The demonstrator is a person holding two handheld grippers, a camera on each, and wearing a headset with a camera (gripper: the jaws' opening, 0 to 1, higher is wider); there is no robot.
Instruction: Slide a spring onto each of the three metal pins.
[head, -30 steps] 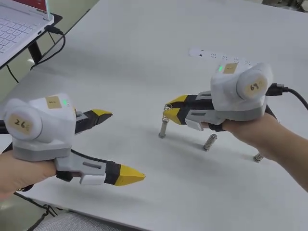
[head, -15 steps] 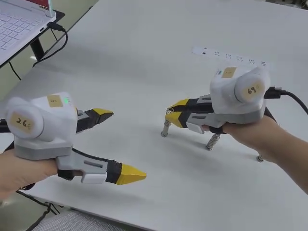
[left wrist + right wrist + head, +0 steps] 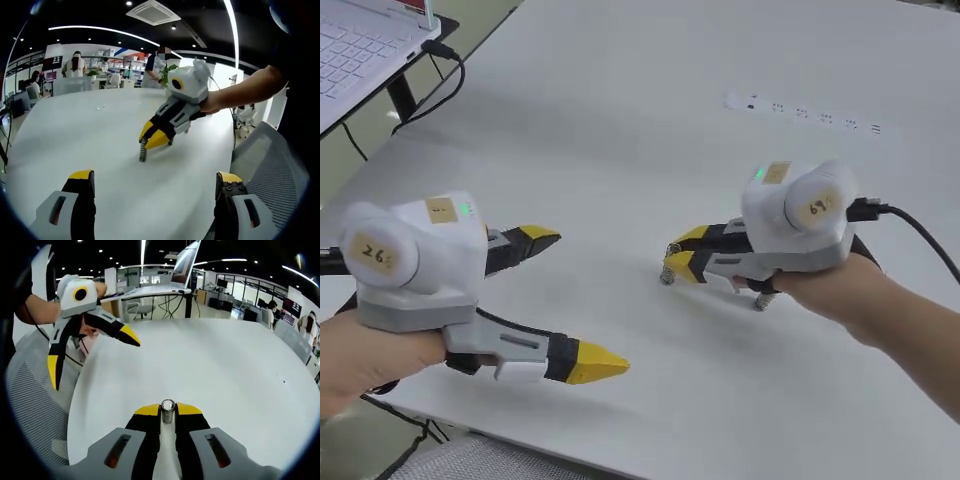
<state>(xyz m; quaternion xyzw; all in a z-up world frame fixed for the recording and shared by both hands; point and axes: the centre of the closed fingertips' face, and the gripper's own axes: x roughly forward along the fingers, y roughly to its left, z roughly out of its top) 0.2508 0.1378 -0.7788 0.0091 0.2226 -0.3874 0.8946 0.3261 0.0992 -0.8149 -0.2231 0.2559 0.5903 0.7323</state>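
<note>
Pushing a spring (image 3: 167,411) down its pin (image 3: 666,277), right tool (image 3: 678,258) at 3 o'clock pinches it shut, left tool (image 3: 588,300) at 8 o'clock gapes wide and empty; next, probably: release, back off without tipping the pin.

Most of spring (image 3: 667,275) hid by right tongs (image 3: 672,254).

Open-plan office — white table (image 3: 620,120) with a power strip (image 3: 810,113), laptop (image 3: 360,45) and mesh chair (image 3: 272,165) beside it, desks (image 3: 250,314) and people (image 3: 76,64) beyond, recessed ceiling lights (image 3: 129,3) and a cassette air-conditioner (image 3: 153,12) overhead.
</note>
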